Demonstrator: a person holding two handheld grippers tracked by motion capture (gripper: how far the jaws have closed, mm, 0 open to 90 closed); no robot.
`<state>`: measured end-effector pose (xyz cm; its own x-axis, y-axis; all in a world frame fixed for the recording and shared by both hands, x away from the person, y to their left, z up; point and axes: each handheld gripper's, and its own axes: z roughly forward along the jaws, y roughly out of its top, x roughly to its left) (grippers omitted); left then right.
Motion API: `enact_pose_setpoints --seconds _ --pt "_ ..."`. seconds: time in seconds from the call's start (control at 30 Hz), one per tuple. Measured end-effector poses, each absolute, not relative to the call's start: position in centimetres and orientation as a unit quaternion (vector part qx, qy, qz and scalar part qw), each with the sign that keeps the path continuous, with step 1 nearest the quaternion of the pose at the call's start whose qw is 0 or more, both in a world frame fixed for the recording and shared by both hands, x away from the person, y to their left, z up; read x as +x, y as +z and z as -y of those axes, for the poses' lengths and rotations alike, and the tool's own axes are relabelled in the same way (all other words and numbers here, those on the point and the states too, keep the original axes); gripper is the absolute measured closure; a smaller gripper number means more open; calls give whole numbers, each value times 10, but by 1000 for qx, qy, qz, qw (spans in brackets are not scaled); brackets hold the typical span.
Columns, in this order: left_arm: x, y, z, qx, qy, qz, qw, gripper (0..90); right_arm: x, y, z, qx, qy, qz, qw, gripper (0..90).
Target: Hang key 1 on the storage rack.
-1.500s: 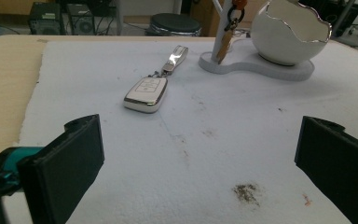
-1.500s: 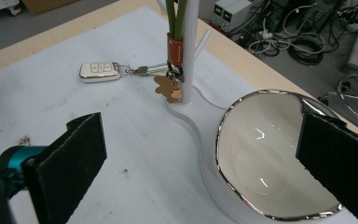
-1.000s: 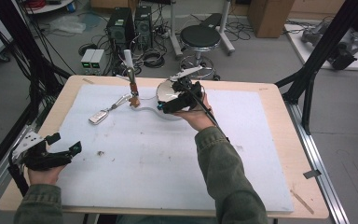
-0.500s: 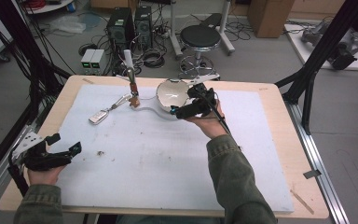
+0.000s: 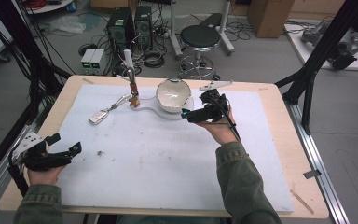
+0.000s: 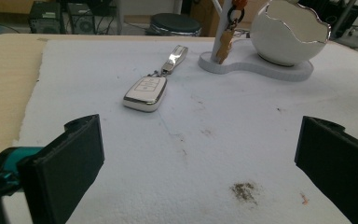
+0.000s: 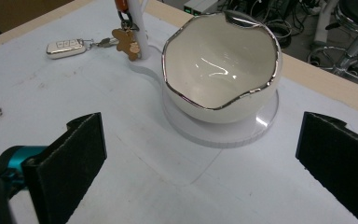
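- Bowl (image 5: 173,94), upper centre of high view: white egg-shaped ceramic with jagged silver rim, sitting on a clear stand (image 7: 223,128). Looks hard, glossy, likely slippery and fragile; no handle, so best bet is pinching the rim wall, gently.
- Right claw (image 5: 192,113) just right of the bowl, near but not touching. Jaws wide open, nothing held; in the right gripper view they frame the bowl from below.
- Right forearm reaches up from bottom centre, hand wrapped round the claw body, claw pointing left toward the bowl.
- Left claw (image 5: 70,148) lower left of high view, well apart from everything, open and empty, low over the tabletop (image 5: 168,163).
- Key fob (image 6: 145,92) lies flat, left of the bowl; keys hang on a post (image 5: 129,70) between them.
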<state>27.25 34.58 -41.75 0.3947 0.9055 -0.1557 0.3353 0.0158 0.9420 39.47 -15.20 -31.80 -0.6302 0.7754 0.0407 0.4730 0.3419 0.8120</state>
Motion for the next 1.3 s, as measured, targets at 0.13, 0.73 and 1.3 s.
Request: enact_pose_setpoints --seconds 0.13,0.73,1.3 --pt "273 -418 -346 648 270 -479 528 17 391 -320 159 397 417 -796 185 5" --pt "273 -418 -346 648 270 -480 527 17 376 -335 197 442 424 -767 189 6" --pt "274 -418 -346 650 268 -481 524 17 350 -359 239 487 429 -735 196 5"
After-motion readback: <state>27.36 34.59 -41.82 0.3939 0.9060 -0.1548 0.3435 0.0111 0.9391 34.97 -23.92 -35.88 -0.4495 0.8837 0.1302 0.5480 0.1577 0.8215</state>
